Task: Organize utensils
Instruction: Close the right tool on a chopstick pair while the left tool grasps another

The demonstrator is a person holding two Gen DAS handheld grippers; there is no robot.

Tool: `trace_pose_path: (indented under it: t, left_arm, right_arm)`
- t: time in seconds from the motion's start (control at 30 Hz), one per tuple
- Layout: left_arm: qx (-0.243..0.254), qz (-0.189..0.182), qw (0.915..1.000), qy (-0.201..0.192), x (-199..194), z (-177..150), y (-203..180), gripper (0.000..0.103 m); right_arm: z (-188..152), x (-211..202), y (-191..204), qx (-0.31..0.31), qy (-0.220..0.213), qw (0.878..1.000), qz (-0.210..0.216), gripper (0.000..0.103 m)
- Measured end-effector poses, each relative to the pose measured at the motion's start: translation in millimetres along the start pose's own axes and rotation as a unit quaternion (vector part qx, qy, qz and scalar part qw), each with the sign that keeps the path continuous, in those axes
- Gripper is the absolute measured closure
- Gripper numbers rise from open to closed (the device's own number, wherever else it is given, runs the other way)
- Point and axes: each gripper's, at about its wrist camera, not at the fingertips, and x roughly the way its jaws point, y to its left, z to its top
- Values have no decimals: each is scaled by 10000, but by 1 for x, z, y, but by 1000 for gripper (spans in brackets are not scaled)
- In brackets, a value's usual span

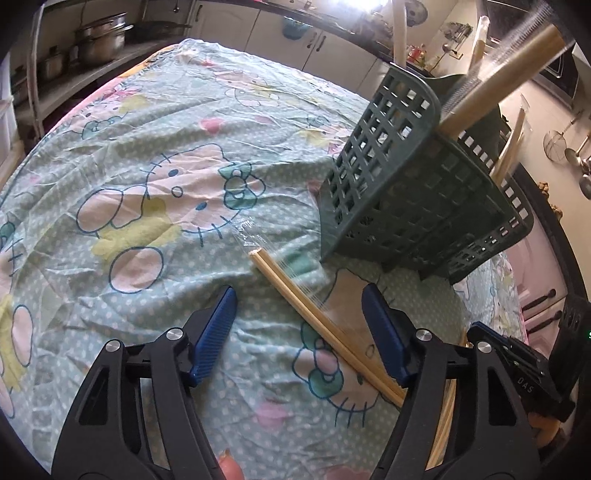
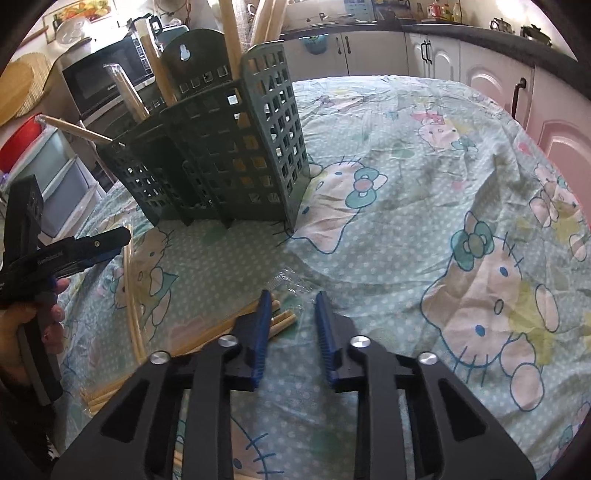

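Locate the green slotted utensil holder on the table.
In both wrist views the green utensil holder stands upright on the cartoon-print cloth, beyond the wrapped chopsticks; right of centre in the left view, left in the right.

Kitchen. Table under cartoon-cat printed cloth [image 2: 424, 177]. Cream cabinets [image 2: 436, 55] beneath dark countertop [image 2: 480, 35]. Microwave [image 2: 107, 77] on side unit. Steel pots [image 1: 101, 40] on shelf. Bright daylight overhead.

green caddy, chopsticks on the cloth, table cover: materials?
Green caddy: looks like moulded plastic, matte; even square-grid walls and a keyhole hanging tab.
Chopsticks: pale wood or bamboo, unvarnished look; square-cut ends, inside a clear glossy plastic sleeve.
Table cover: thin printed woven fabric, probably cotton or a blend; creases and soft folds, no sheen.
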Motion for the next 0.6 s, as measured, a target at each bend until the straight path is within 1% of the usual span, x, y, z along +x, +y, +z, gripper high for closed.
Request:
trace_pose_path:
  t: [0.07,0.13,0.2,0.33,0.5,0.53,0.6]
  left_arm:
    - [22,75,10000,-21,2,1,1,51]
    - [-14,119,9999,-35,2,2,4,57]
    - [-68,121,9999,-22,3,5,8,61]
    - [-184,181,9997,25,5,10,15,74]
    - [-327,186,9992,147,9,20,22,82]
    - [-342,184,9991,166,10,21,23,86]
    - [-372,146,9990,212,11,24,25,87]
  right_arm:
    - [-1,0,1,-32,-4,10000,-5,93]
    - [-2,-1,1,-73,-11,10000,-13,97]
    - [-3,-3,2,-96,-16,10000,-13,99]
    - [-4,-8,1,-91,-49,9999,-36,100]
    - [-5,-18,-1,-54,-120,9999,-56,101]
    - [-4,-20,-1,-61,-149,9998,-70,101]
    - [-3,-27,0,-63,-223,9997,-59,102]
